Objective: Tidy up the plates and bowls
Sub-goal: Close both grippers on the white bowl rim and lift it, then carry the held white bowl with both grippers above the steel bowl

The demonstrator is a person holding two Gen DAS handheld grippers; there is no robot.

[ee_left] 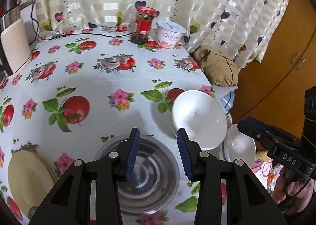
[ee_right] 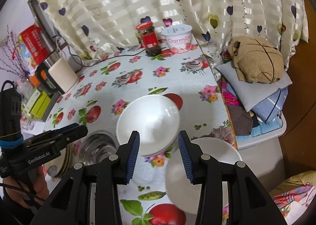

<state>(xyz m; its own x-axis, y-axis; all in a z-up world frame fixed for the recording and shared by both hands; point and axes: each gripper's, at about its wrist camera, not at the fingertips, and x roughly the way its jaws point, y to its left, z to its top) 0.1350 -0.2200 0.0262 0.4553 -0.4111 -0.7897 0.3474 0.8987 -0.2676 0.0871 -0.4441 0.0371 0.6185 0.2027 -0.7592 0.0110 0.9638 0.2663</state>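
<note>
Both grippers hold nothing, jaws apart: left gripper (ee_left: 158, 153) over the steel bowl (ee_left: 147, 177), right gripper (ee_right: 159, 154) nearer the white bowl (ee_right: 148, 124).

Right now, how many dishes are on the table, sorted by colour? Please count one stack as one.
White dishes: 2
Steel bowl: 1
Cream plate stack: 1
Total: 4
</note>
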